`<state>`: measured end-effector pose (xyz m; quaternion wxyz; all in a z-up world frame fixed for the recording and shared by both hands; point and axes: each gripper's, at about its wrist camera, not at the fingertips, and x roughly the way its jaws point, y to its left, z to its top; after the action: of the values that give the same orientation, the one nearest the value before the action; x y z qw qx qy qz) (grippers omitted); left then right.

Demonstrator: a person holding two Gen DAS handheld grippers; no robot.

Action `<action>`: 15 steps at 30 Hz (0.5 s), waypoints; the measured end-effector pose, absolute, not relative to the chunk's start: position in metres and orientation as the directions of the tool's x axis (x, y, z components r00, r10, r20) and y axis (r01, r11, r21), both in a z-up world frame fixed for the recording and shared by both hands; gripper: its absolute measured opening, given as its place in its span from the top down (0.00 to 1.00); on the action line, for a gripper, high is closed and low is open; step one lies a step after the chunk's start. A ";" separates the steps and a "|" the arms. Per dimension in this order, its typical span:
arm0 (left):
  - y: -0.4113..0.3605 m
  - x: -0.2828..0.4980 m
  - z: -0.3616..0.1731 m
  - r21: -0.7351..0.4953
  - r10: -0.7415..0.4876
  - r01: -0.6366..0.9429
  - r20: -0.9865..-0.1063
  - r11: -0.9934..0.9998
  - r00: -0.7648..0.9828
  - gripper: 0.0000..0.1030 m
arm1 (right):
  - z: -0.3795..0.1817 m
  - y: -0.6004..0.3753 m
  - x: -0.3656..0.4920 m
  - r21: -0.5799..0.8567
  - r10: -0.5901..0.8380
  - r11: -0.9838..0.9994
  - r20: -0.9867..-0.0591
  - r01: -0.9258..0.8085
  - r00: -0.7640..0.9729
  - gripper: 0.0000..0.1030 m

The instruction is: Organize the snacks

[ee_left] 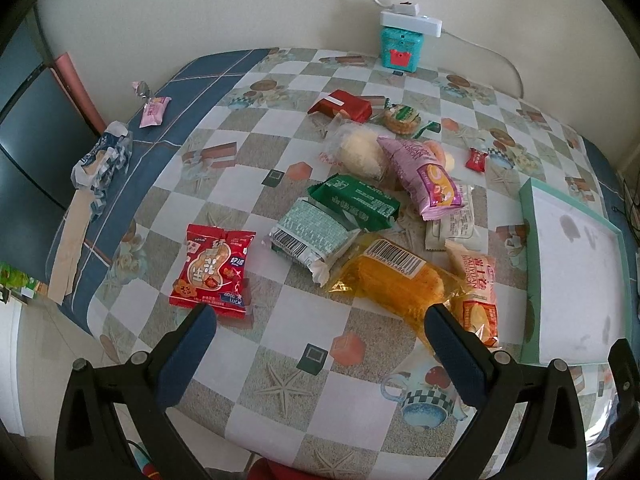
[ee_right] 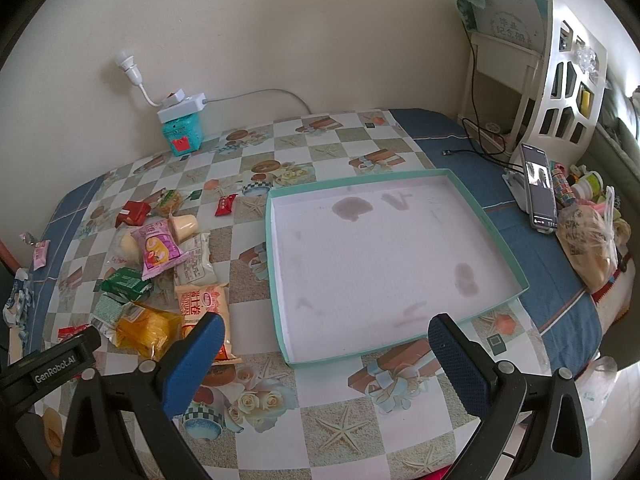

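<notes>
Snack pile loose on checkered tablecloth, just left of empty teal-rimmed tray; nothing in tray yet
Judged step: start of sorting, first pick not yet made
Nearest tray: orange wafer-roll packet, touching yellow cake packet; further from tray, green packets, purple packet, red peanut packet lying apart; small red candy also left of tray, towards wall
Left gripper: jaws spread wide, holding nothing, hovering above table, yellow cake packet near right finger, red peanut packet near left finger
Right gripper: jaws likewise wide, empty, over near edge of tray
Next move likely: lower over one packet, close across its short side, lift clear of neighbours, carry into tray
Risk: crinkly film slipping, overlapping packets dragged along
</notes>
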<state>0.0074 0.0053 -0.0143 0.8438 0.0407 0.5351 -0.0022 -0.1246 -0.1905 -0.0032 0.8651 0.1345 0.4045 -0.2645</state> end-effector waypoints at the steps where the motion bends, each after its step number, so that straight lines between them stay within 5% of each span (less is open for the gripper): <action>1: 0.005 0.007 -0.014 0.066 0.040 0.047 -0.904 0.997 0.427 0.00 | -0.003 -0.191 -0.125 0.019 -0.349 0.824 -0.771 0.567 0.533 0.00; 15: 0.006 0.007 -0.014 0.065 0.038 0.048 -0.903 0.997 0.427 0.00 | -0.004 -0.192 -0.125 0.018 -0.347 0.824 -0.775 0.567 0.528 0.00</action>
<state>0.0074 0.0057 -0.0143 0.8437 0.0405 0.5352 -0.0029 -0.1254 -0.1920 -0.0044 0.8637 0.1351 0.4072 -0.2645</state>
